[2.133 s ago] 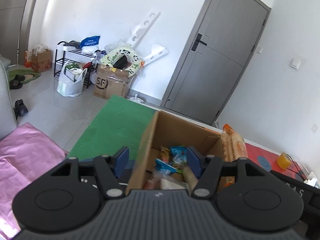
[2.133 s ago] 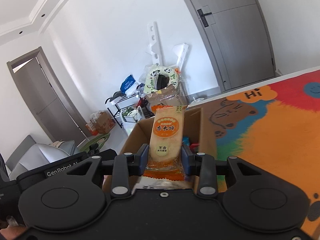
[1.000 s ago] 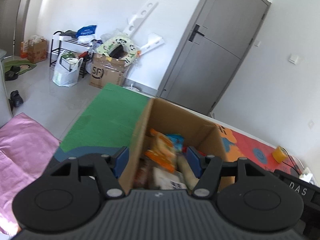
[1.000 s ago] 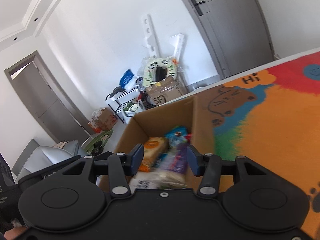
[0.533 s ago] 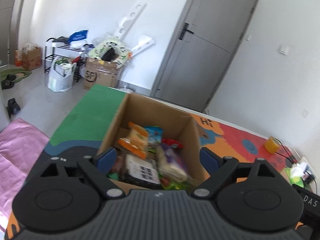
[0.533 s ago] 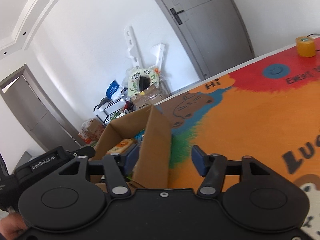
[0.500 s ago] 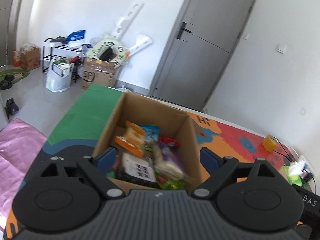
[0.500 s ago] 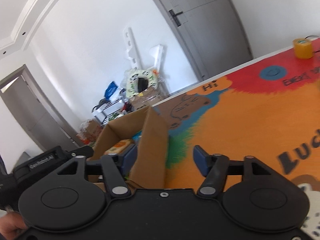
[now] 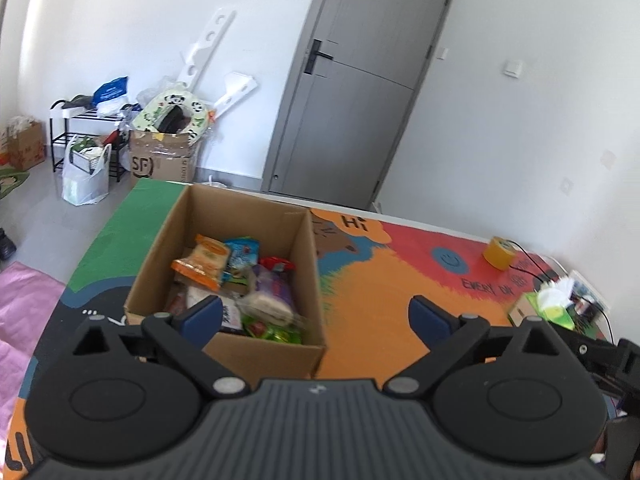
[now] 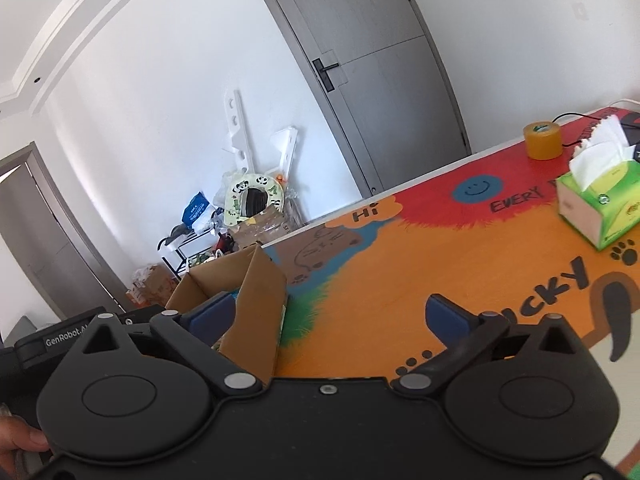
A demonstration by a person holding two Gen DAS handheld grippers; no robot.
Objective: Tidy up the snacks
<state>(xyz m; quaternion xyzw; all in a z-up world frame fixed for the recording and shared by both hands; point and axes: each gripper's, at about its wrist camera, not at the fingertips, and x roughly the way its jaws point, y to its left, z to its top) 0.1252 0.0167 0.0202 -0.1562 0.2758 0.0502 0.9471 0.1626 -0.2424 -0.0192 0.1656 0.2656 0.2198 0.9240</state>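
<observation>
Snacks (image 9: 236, 280) lie heaped in an open cardboard box (image 9: 176, 232) on the left part of the counter (image 9: 372, 280), whose top is covered by a bright painted mat. Furthest left in the pile sits an orange rice-cracker packet (image 9: 202, 263), then a blue pouch, a red wrapper and a purple bag, with green wrappers at the near wall. All look like light, crinkly film packs: soft, a little slippery, and easily crushed where crackers are inside. A pinch across the flat middle of a packet, or on a sealed end, would likely hold best.

Facing the box, the left gripper (image 9: 316, 314) has its fingers spread wide with nothing between them; they have just been opening. Further right, the right gripper (image 10: 328, 316) is likewise spread wide and empty, its fingers also just opened, the box corner (image 10: 260, 300) showing between them. A tissue box (image 10: 600, 204) and a tape roll (image 10: 542, 141) stand well apart on the right.
</observation>
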